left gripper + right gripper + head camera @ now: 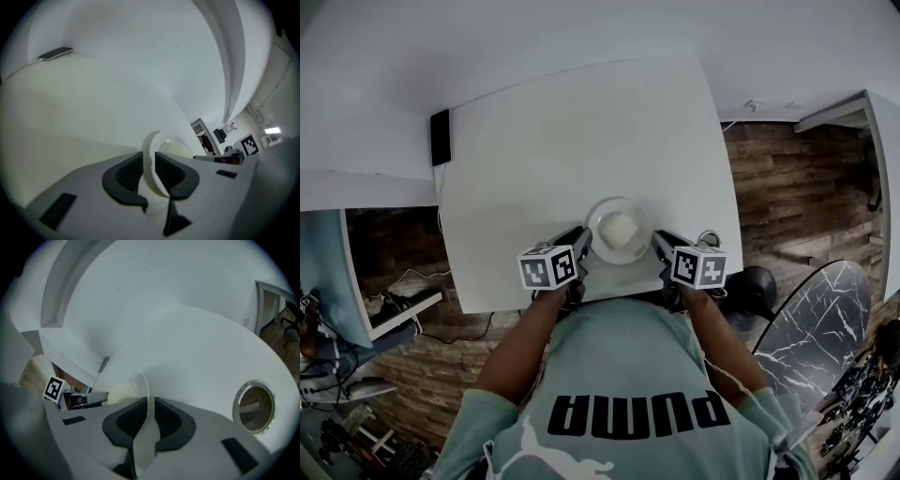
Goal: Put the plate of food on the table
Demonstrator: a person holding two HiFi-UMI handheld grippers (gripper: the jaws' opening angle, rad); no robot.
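A white plate (pixel 602 246) with a pale block of food (pixel 619 228) on it is over the near edge of the white table (pixel 544 150). My left gripper (pixel 581 246) is shut on the plate's left rim (pixel 151 161), and my right gripper (pixel 659 243) is shut on its right rim (pixel 149 416). In the left gripper view the food (pixel 180 150) shows just past the rim, with the right gripper beyond it. The right gripper view shows the food (pixel 123 393) and the left gripper behind it. Whether the plate touches the tabletop cannot be told.
A dark flat device (pixel 441 137) lies at the table's far left corner. A round cable hole (pixel 254 406) is in the tabletop right of the plate. Wooden floor, a black stool (pixel 756 286) and a marble-patterned round table (pixel 825 323) are to the right; shelves with clutter (pixel 356 309) are to the left.
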